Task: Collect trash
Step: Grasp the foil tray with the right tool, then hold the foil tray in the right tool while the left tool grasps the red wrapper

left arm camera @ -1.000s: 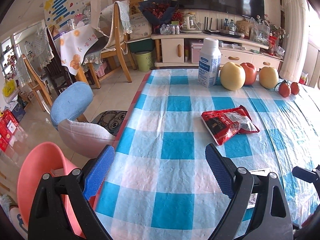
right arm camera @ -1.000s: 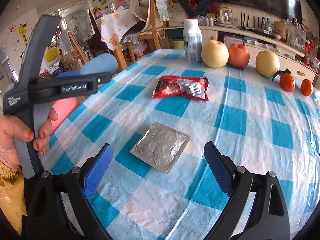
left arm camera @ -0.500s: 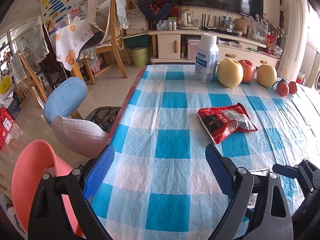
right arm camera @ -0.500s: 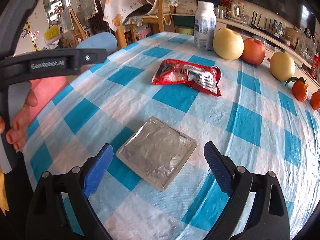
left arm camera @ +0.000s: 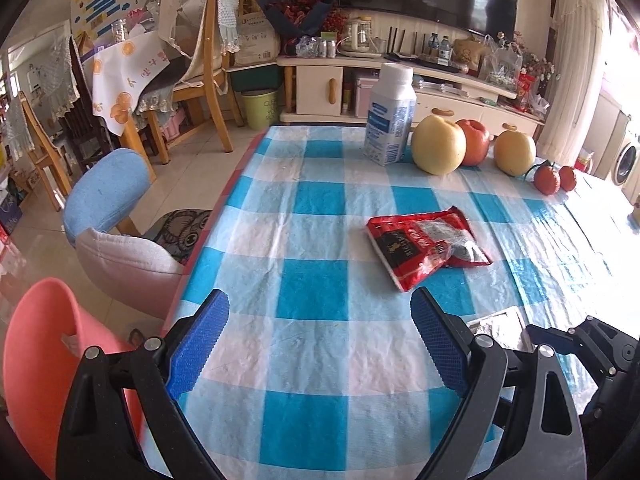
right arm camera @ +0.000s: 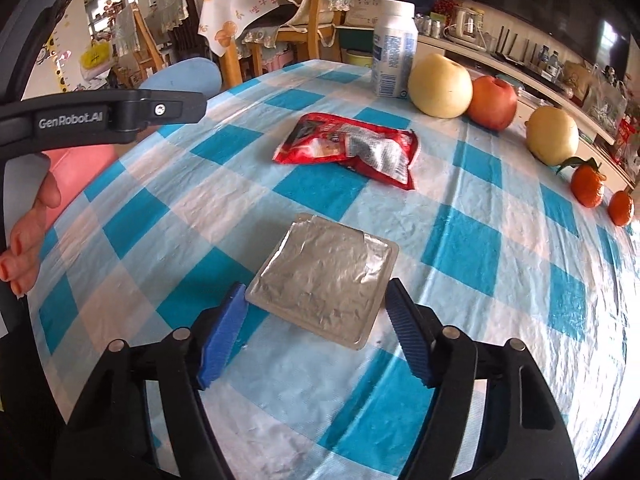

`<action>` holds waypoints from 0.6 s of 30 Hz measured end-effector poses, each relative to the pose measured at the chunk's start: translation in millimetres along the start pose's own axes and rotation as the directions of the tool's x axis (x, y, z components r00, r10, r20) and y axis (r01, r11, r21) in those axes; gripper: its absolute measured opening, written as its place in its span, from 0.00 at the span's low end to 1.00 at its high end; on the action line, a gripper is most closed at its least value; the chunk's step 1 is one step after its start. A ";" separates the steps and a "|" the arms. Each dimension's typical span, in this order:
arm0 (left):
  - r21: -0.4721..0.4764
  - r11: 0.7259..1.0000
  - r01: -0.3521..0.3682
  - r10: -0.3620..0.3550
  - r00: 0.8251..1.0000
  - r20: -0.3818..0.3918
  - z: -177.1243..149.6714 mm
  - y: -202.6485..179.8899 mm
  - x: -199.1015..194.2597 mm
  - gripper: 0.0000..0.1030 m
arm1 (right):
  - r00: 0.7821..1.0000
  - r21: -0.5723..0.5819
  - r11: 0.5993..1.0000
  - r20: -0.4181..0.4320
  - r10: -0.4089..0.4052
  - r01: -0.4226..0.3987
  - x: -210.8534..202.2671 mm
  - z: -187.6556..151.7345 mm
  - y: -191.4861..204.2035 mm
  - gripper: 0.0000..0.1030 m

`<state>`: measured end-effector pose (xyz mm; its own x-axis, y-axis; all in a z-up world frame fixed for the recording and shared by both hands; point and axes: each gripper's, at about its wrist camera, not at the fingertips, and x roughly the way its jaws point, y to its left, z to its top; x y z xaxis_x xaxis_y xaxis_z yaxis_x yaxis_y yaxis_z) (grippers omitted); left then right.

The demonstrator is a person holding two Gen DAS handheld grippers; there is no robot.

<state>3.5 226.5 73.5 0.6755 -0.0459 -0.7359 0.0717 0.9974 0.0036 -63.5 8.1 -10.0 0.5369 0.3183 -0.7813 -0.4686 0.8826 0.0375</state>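
Note:
A flat silver foil packet (right arm camera: 324,280) lies on the blue checked tablecloth (right arm camera: 460,248). My right gripper (right arm camera: 314,334) is open, with a finger on each side of the packet's near edge. A red snack wrapper (right arm camera: 352,148) lies farther back; it also shows in the left wrist view (left arm camera: 426,246). My left gripper (left arm camera: 320,344) is open and empty over the near left part of the table. A corner of the foil packet (left arm camera: 500,326) shows at its right, beside the right gripper's finger.
A white bottle (left arm camera: 390,114), two yellow pears, a red apple (left arm camera: 474,142) and two small oranges (left arm camera: 554,178) stand along the far edge. A pink chair (left arm camera: 38,356) and a blue stool (left arm camera: 104,192) stand left of the table. A green bin (left arm camera: 260,108) is on the floor beyond.
My right gripper has moved forward and down to the foil packet and narrowed around it. The left gripper has shifted slightly and stays open.

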 end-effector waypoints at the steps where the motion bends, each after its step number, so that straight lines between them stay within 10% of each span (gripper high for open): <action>1: 0.001 1.000 0.013 -0.013 1.000 0.001 0.2 -1.9 0.7 0.89 | 1.000 0.009 1.000 -0.001 -0.002 0.002 -0.2 -0.3 -3.6 0.69; 11: 0.131 0.985 0.108 -0.111 0.994 0.015 10.3 -38.0 19.5 0.89 | 0.995 0.091 0.991 0.013 -0.103 0.102 -19.8 -6.7 -61.9 0.68; 18: 0.351 0.917 0.189 -0.194 0.981 -0.019 23.3 -75.4 55.0 0.89 | 0.994 0.142 0.984 0.008 -0.107 0.105 -34.7 -14.1 -108.4 0.68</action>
<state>52.4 147.5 48.5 0.6347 -0.2379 -0.7352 0.4508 0.8867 0.1023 -41.2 -103.6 4.2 0.5895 0.2249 -0.7758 -0.3051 0.9513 0.0439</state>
